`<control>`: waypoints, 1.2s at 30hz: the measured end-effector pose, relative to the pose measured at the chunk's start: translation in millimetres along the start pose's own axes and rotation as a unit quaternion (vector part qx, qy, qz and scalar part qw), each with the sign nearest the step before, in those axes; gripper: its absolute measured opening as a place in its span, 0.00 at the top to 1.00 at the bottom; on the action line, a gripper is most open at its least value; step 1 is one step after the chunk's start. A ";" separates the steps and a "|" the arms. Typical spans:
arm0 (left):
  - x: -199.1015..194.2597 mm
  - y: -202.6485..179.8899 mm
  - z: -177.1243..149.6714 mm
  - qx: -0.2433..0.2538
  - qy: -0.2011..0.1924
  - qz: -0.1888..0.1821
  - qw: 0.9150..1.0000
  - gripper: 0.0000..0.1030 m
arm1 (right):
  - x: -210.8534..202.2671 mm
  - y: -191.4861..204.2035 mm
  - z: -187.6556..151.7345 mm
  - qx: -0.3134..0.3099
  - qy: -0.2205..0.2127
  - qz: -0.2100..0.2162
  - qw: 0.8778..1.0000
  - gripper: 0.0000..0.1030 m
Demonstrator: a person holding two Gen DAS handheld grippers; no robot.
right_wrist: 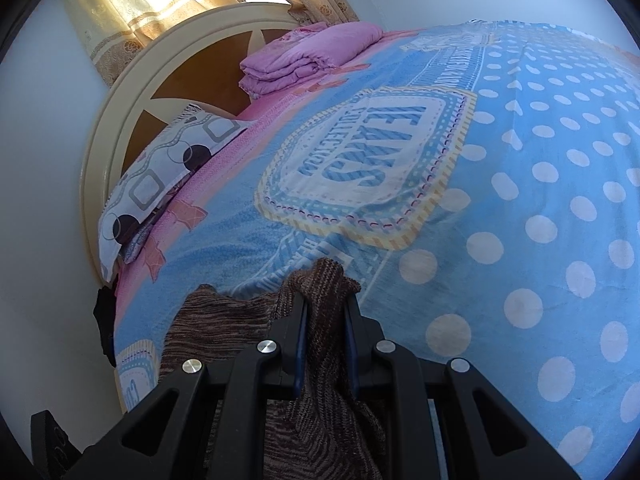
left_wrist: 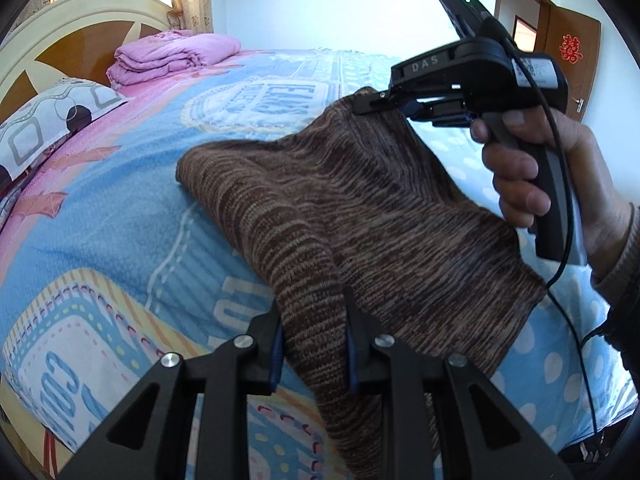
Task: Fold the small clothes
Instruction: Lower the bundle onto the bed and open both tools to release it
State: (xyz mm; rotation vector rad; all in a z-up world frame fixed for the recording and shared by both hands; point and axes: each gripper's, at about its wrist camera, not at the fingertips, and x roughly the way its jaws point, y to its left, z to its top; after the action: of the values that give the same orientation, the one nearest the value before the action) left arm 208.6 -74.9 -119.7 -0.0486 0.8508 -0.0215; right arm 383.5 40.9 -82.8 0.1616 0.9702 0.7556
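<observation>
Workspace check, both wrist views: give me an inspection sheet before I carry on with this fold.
Surface: bed with a blue polka-dot and patch-print cover, mostly bare.
Job's things: brown knit garment, lifted at two edges, its far corner resting on the cover.
Clutter: folded pink quilt and patterned pillow by the headboard, apart from the garment.
Grippers: left hand-held gripper shut on the garment's near edge; right hand-held gripper shut on its far upper edge.
Cables: black cable hangs from the right hand-held gripper, beside the garment.
Surroundings: curtains behind the headboard; brown door on the far wall.
</observation>
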 end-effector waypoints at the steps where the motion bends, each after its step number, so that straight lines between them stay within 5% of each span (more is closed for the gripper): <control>1: 1.4 0.1 -1.1 -0.001 0.001 0.001 1.000 0.75 | 2.3 -0.7 -0.4 -0.003 0.002 -0.007 1.000 0.84; 11: 2.4 1.1 -4.5 -0.007 -0.009 0.013 1.000 0.66 | 19.4 -24.8 -5.5 0.031 0.021 -0.014 0.999 0.81; 19: -20.8 1.0 0.8 0.005 -0.034 0.051 0.998 0.38 | -20.5 -28.5 -20.4 0.029 0.006 -0.019 0.999 0.55; 23: -39.0 15.6 15.1 -0.005 -0.084 0.089 0.992 0.17 | -62.1 -32.3 -47.2 0.020 -0.011 -0.006 1.000 0.49; 29: -3.7 34.6 34.5 0.009 -0.112 0.181 0.977 0.17 | -80.6 -36.0 -100.5 0.045 0.023 0.022 0.998 0.49; 33: 24.4 46.4 37.6 -0.005 -0.090 0.184 0.979 0.15 | -75.8 -27.7 -129.9 0.014 0.050 -0.035 0.998 0.82; 36: 24.9 35.5 35.1 0.002 -0.085 0.190 0.978 0.15 | -84.1 -29.3 -135.1 0.019 0.037 -0.051 0.998 0.88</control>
State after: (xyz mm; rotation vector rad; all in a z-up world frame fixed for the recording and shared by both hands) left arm 251.4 -39.2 -117.1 0.1153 0.6784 0.3368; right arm 262.9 -61.8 -115.9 0.1170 1.0556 0.6541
